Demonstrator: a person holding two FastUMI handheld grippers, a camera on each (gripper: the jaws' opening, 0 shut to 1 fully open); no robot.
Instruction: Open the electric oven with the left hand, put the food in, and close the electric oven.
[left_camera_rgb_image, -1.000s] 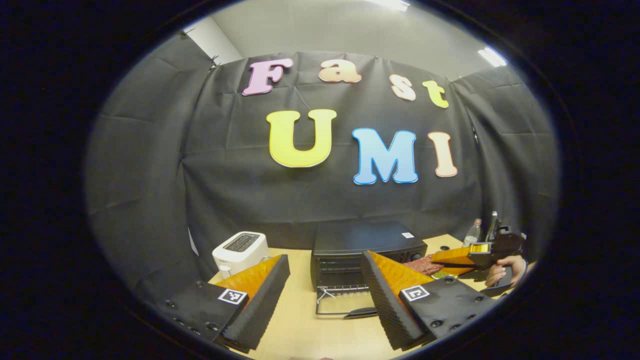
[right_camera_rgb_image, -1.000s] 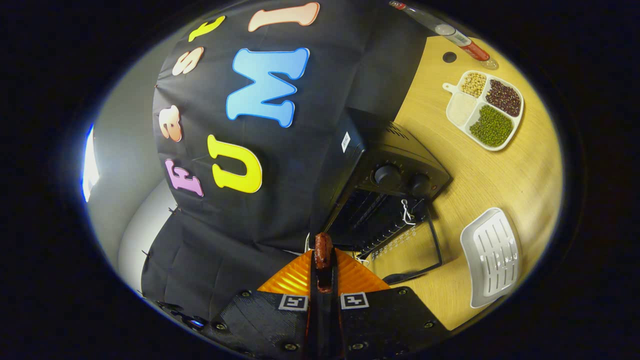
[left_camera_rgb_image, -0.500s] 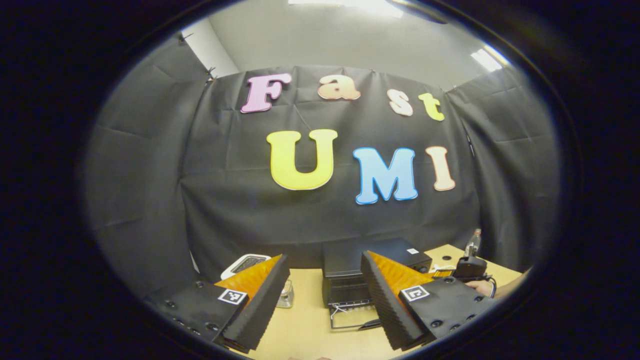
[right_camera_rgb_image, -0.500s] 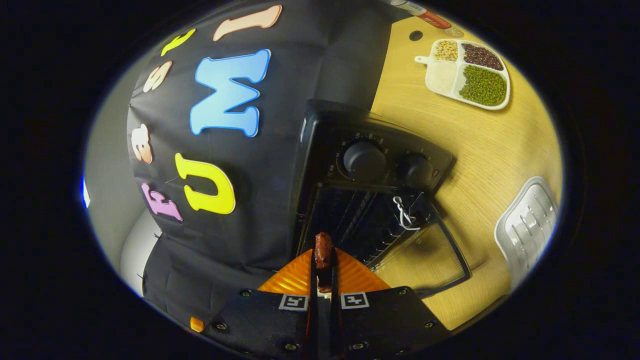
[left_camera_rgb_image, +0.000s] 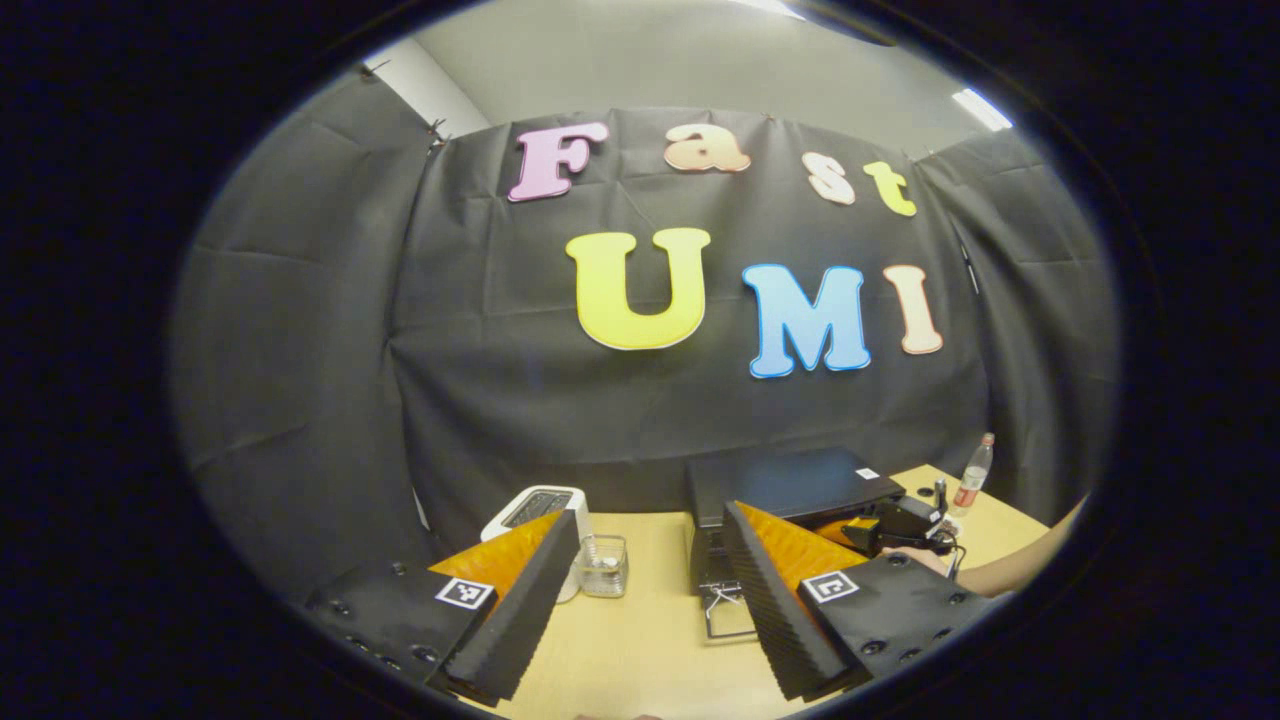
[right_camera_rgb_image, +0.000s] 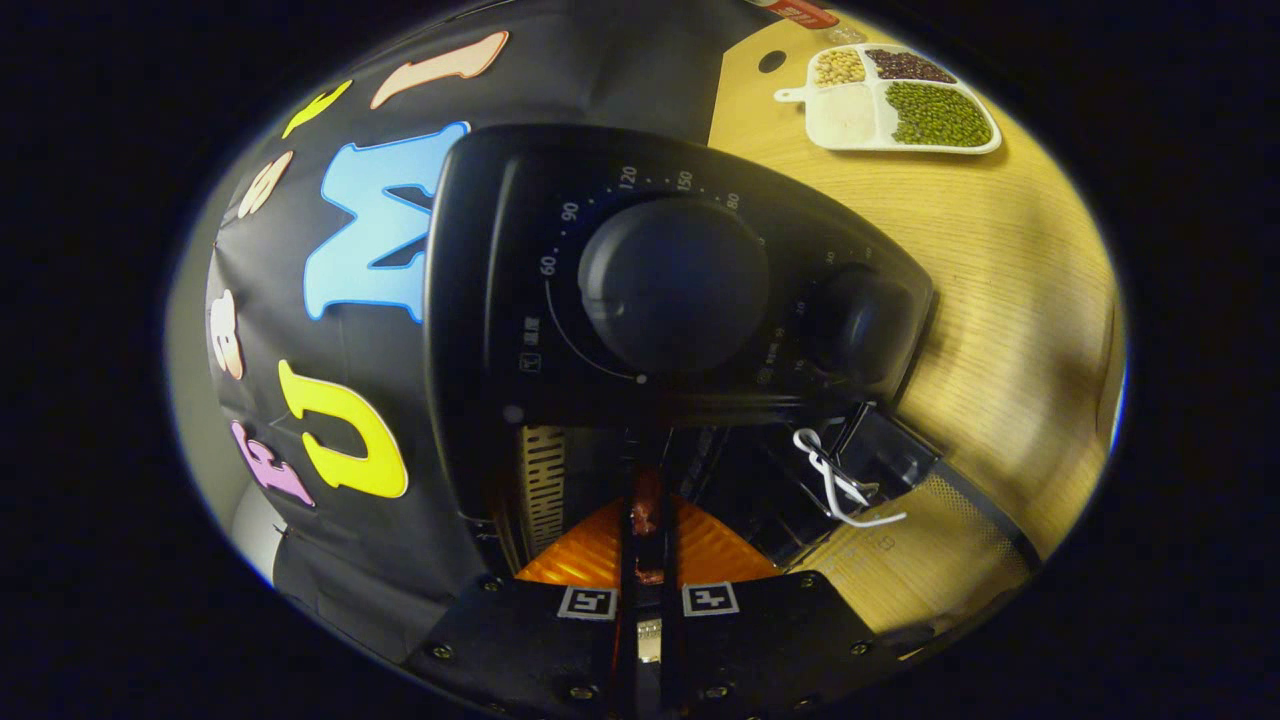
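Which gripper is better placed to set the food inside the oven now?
Right. The right gripper is shut on the sausage at the open oven mouth; the left gripper is open and back from it.

Wrinkled black cloth (left_camera_rgb_image: 300, 330) drapes the booth's back and side walls, pinned up beneath a pale grey ceiling (left_camera_rgb_image: 650, 60) where a bright strip light (left_camera_rgb_image: 980, 108) glows at the right, while a light wood-grain desk (left_camera_rgb_image: 640, 640) meets the cloth's lower edge.
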